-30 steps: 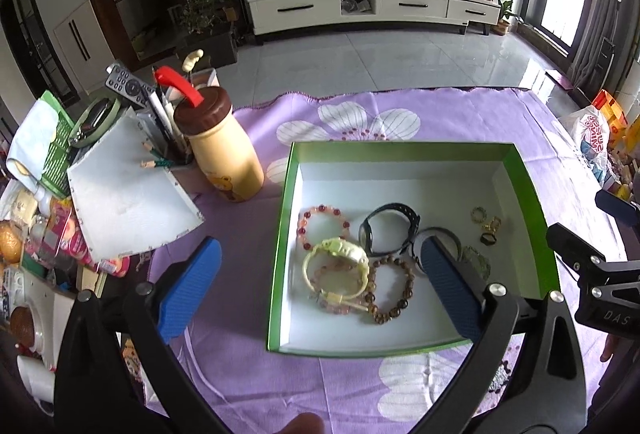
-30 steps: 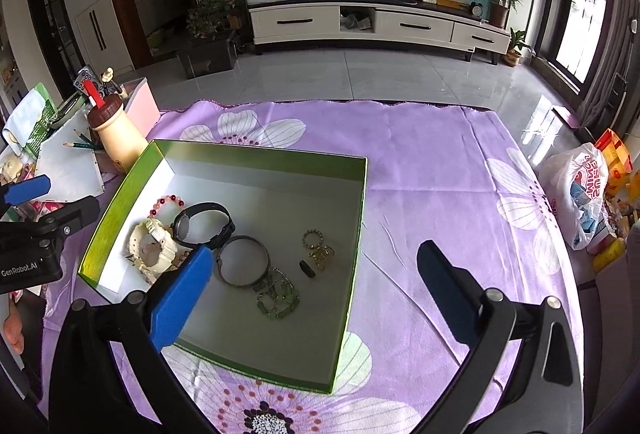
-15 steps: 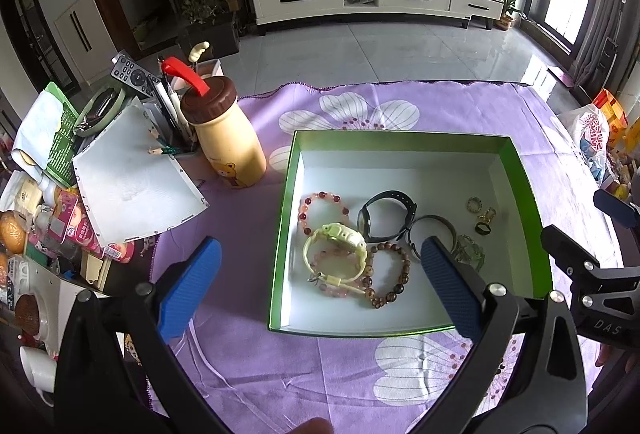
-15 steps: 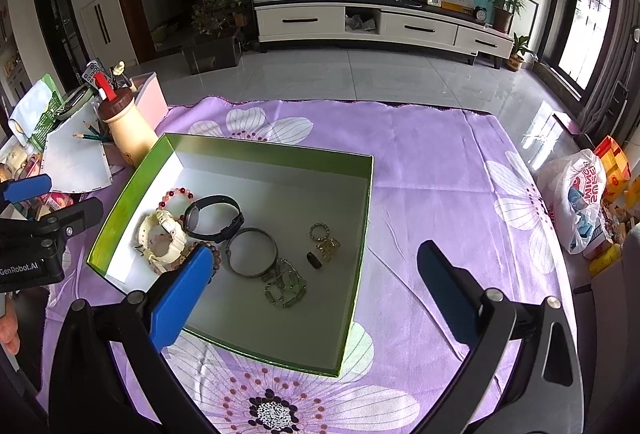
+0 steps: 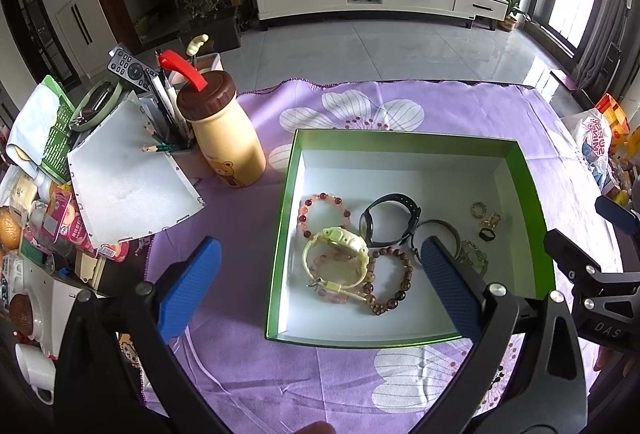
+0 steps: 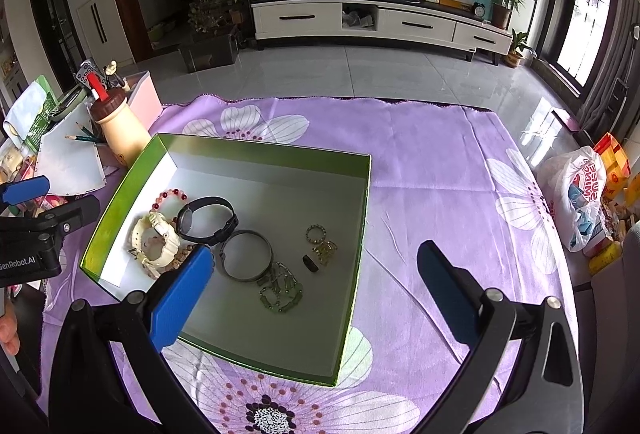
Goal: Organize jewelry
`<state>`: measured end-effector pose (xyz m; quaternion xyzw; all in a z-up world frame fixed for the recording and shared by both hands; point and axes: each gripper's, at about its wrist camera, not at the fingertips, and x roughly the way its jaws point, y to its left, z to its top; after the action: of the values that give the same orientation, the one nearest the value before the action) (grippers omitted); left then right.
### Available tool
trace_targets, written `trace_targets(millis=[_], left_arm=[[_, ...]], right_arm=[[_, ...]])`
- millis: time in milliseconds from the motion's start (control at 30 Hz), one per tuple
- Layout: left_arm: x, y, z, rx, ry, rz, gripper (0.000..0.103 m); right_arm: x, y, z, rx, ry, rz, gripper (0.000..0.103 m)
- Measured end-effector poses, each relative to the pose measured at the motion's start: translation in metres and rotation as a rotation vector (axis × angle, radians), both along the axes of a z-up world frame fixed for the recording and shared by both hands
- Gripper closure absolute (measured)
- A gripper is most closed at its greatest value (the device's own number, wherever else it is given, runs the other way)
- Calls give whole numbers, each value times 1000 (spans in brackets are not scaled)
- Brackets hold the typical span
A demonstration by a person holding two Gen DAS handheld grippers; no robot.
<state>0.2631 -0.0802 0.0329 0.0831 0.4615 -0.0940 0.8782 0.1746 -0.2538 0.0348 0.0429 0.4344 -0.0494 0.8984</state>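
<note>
Box (image 5: 404, 136) open-topped, bottle (image 5: 224, 138) crowding left, cloth (image 6: 440, 162) bare right

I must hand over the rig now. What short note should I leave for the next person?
Left gripper: open, holds nothing.
Right gripper: open, holds nothing.
All the jewelry lies in the green box: cream watch, black watch, three bead bracelets, metal bangle, green chain, small rings.
Done: everything is in the box.
Left: the pieces overlap; perhaps spread them apart.
</note>
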Motion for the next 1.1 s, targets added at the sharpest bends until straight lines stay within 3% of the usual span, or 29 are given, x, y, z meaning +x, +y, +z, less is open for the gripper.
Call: trace_targets(millis=[1100], left_arm=[[9, -1, -16, 24, 19, 7, 2]], right_arm=[[10, 2, -15, 12, 20, -1, 1]])
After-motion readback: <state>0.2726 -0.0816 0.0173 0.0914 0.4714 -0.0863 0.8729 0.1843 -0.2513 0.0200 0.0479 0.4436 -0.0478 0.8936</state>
